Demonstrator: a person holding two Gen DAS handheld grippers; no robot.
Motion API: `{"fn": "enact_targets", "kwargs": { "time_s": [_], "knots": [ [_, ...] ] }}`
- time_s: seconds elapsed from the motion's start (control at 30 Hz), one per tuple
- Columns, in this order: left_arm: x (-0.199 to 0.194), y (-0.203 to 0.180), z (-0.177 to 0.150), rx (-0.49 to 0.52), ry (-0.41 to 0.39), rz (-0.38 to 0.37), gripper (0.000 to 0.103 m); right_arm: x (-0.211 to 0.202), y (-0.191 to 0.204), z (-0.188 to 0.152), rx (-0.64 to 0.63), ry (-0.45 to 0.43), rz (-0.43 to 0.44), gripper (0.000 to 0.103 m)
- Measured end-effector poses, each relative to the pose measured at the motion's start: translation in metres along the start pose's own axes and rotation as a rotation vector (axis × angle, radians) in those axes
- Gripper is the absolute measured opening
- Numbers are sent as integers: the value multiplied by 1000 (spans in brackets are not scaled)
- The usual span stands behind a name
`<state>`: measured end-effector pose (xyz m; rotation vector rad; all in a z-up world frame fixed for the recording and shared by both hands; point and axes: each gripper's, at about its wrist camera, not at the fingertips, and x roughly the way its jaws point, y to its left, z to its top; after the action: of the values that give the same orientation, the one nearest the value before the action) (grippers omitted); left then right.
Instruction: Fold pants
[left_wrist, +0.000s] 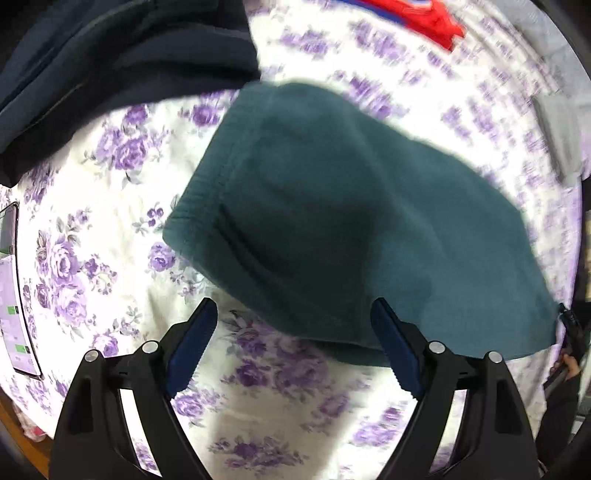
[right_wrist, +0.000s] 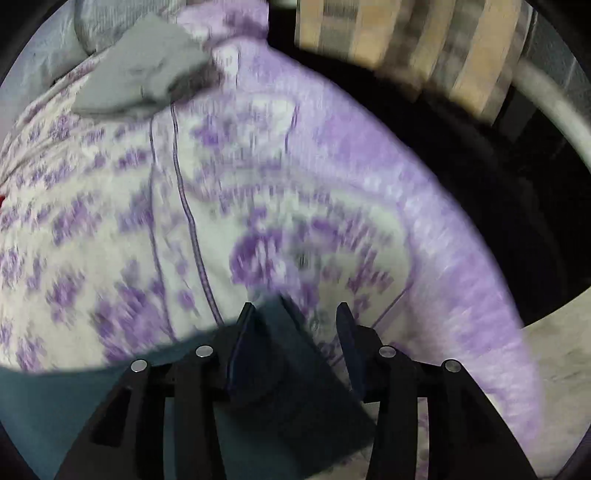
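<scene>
The dark teal pants (left_wrist: 332, 221) lie folded on the floral bedsheet (left_wrist: 92, 258), waistband toward the left. My left gripper (left_wrist: 293, 314) is open and empty, hovering just at the near edge of the pants. In the right wrist view a corner of the teal pants (right_wrist: 291, 369) sits between the fingers of my right gripper (right_wrist: 295, 314), whose jaws stand apart around it without closing. The rest of the pants trails off to the lower left (right_wrist: 55, 406).
A dark navy garment (left_wrist: 110, 74) lies at the far left of the bed. A red and blue item (left_wrist: 424, 18) lies at the far edge. A grey cloth (right_wrist: 140, 74) lies on the sheet. A phone (left_wrist: 14, 295) lies at the left. The bed edge drops off right (right_wrist: 498, 258).
</scene>
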<state>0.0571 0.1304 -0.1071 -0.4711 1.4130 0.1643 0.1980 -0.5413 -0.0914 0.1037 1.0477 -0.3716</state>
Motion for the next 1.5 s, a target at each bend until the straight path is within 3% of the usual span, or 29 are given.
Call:
{"fn": "enact_targets", "kwargs": {
  "time_s": [0.03, 0.1, 0.2, 0.3, 0.4, 0.5, 0.63, 0.8, 0.9, 1.0, 1.13, 1.3, 1.5],
  "knots": [
    [-8, -2, 0, -5, -18, -33, 82, -11, 3, 5, 11, -31, 32, 53],
    [-19, -4, 1, 1, -47, -58, 82, -34, 26, 15, -2, -70, 159, 53],
    [-29, -13, 10, 8, -80, -87, 82, -53, 96, 17, -145, -50, 377, 53],
    [-31, -36, 18, 46, -100, -111, 82, -65, 188, -2, -322, 16, 601, 52],
    [-31, -52, 26, 89, -107, -116, 82, -74, 284, -25, -497, 111, 773, 35],
    [-31, -64, 33, 118, -110, -110, 82, -83, 349, -51, -608, 189, 861, 33],
    [-33, -67, 34, 150, -126, -98, 82, -88, 377, -89, -734, 297, 918, 24],
    [-23, -82, 49, 210, -138, -47, 82, -96, 360, -119, -840, 300, 904, 23],
    [-16, -99, 61, 235, -146, -72, 82, -92, 352, -120, -832, 313, 921, 23],
    [0, -117, 73, 258, -127, -47, 82, -86, 356, -122, -830, 316, 916, 20],
    [35, -124, 73, 278, -24, 25, 82, -88, 358, -116, -828, 313, 918, 20],
    [38, -107, 66, 235, -35, -45, 82, -101, 361, -90, -786, 227, 919, 23],
    [36, -101, 62, 216, -38, -72, 82, -105, 396, -108, -912, 235, 909, 23]
  ]
}}
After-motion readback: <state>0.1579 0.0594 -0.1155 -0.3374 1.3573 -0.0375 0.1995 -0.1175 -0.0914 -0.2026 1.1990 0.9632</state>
